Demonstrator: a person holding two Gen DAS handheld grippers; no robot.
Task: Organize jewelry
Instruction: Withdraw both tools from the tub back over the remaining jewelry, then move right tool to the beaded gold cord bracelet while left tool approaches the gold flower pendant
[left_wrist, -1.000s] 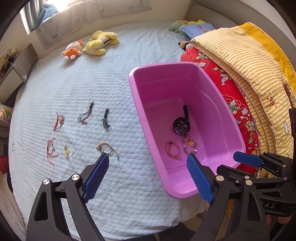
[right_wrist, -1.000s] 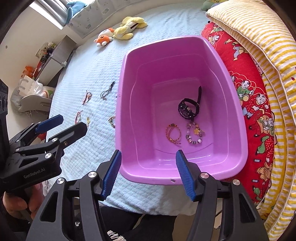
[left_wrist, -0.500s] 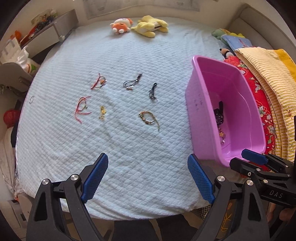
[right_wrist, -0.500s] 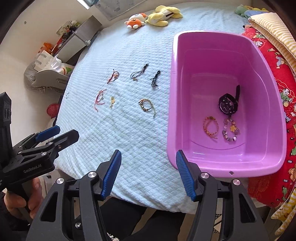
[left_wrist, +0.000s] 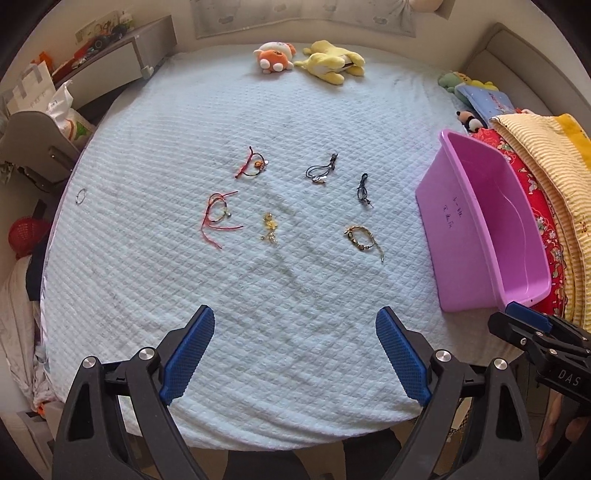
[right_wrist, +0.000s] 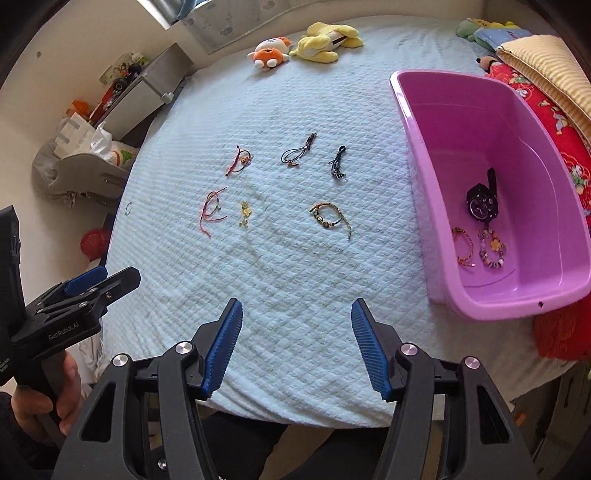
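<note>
Several pieces of jewelry lie loose on the pale blue bedspread (left_wrist: 147, 295): a beaded bracelet (left_wrist: 362, 238) (right_wrist: 330, 218), a gold charm (left_wrist: 269, 225), two red cord bracelets (left_wrist: 218, 214) (left_wrist: 253, 166) and two dark cords (left_wrist: 321, 171) (left_wrist: 364, 192). The pink tub (right_wrist: 417, 147) (left_wrist: 439, 221) on the right holds a black watch (right_wrist: 482, 203) and two bracelets (right_wrist: 491, 249). My left gripper (left_wrist: 295, 350) hangs open and empty over the bed's near edge. Beside it, my right gripper (right_wrist: 297, 343) is open and empty too, nearer the tub.
Two plush toys (left_wrist: 310, 59) lie at the far side of the bed. Folded red and yellow quilts (left_wrist: 546, 177) press against the tub's right side. A grey cabinet and bags (left_wrist: 55, 110) stand left of the bed. A small ring (left_wrist: 80, 195) lies near the bed's left edge.
Both grippers have swung left, away from above the tub to above the loose jewelry. The tub has slid to the right in both views. Jaws stayed as they were.
</note>
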